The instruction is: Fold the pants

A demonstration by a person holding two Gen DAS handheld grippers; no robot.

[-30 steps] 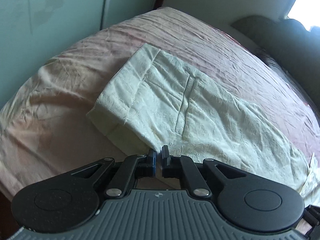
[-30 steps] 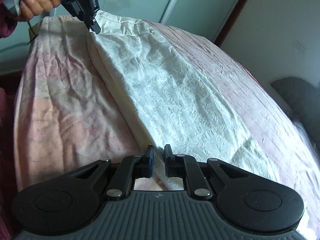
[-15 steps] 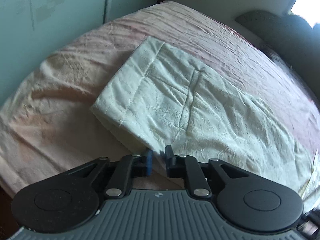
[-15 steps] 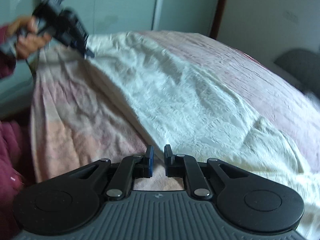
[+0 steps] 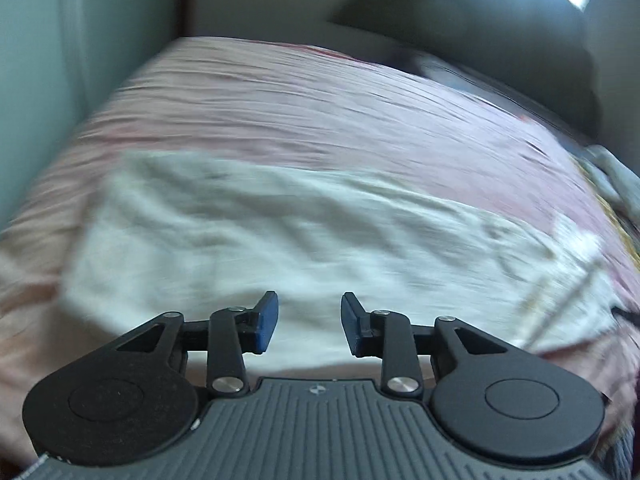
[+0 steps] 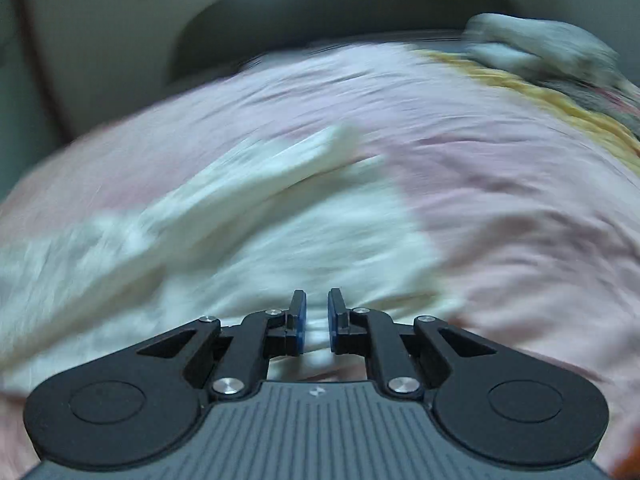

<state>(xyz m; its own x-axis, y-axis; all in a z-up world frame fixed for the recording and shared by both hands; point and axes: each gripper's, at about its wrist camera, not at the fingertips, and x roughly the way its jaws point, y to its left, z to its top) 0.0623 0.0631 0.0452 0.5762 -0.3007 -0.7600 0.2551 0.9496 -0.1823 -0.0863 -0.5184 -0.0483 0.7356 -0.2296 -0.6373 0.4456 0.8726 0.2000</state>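
The cream pants (image 5: 280,240) lie folded lengthwise on the pink bedspread (image 5: 320,100); both views are blurred by motion. My left gripper (image 5: 308,320) is open and empty, hovering over the near edge of the pants. In the right wrist view the pants (image 6: 240,232) stretch to the left, with one leg end raised in a fold (image 6: 304,152). My right gripper (image 6: 316,320) has its jaws a narrow gap apart over the cloth, and nothing shows between the pads.
A dark headboard or cushion (image 5: 460,12) stands at the bed's far end. A yellow and grey blanket pile (image 6: 560,72) lies at the far right. A pale green wall (image 5: 48,60) runs along the left side.
My left gripper has let go of the pants' edge and opened wide. Both grippers have swung fast to face across the bed. The right jaws stay nearly closed.
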